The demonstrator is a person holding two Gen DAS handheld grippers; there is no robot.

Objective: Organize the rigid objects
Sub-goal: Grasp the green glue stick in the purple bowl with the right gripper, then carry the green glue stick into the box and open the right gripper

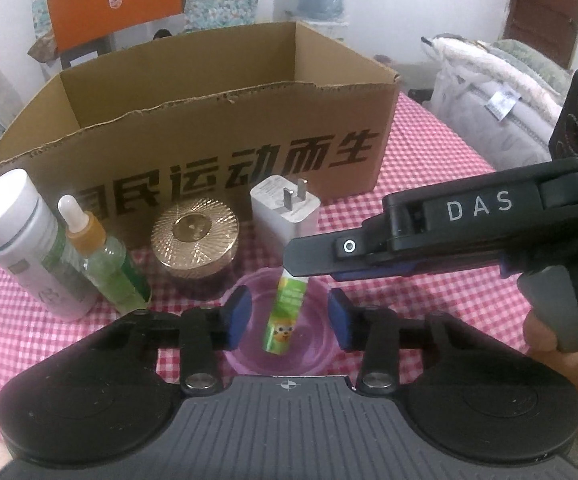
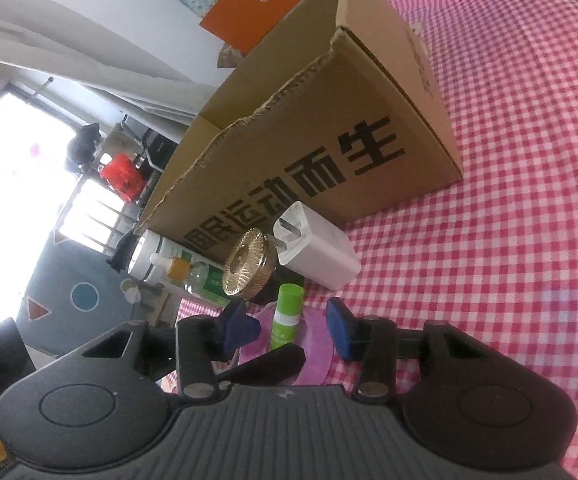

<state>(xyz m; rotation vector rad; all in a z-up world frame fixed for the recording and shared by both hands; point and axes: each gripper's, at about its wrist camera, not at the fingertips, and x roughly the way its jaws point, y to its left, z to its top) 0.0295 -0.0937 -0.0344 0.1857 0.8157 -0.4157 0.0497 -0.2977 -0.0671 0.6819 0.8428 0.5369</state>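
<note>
Both tongs sit half-wide around 1 small green tube (image 1: 285, 316), a smooth cylinder with a cartoon label, standing slightly tilted in a shallow, translucent pink plastic bowl (image 1: 321, 360). Left gripper (image 1: 289, 318) straddles it with blue pads clear on both sides. Right gripper (image 2: 291, 326) reaches in from the side, its matte black finger crossing the tube's cap; from its own camera, a gap shows on each side of the tube.

Behind the bowl stand a round ribbed gold jar (image 1: 195, 236), a glossy white charger block (image 1: 285, 210) with 2 metal prongs, a dropper bottle (image 1: 105, 256) and a tall white bottle (image 1: 21, 240). An open corrugated cardboard box (image 1: 217, 128) with torn edges stands behind them on the pink checked cloth (image 1: 429, 280).
</note>
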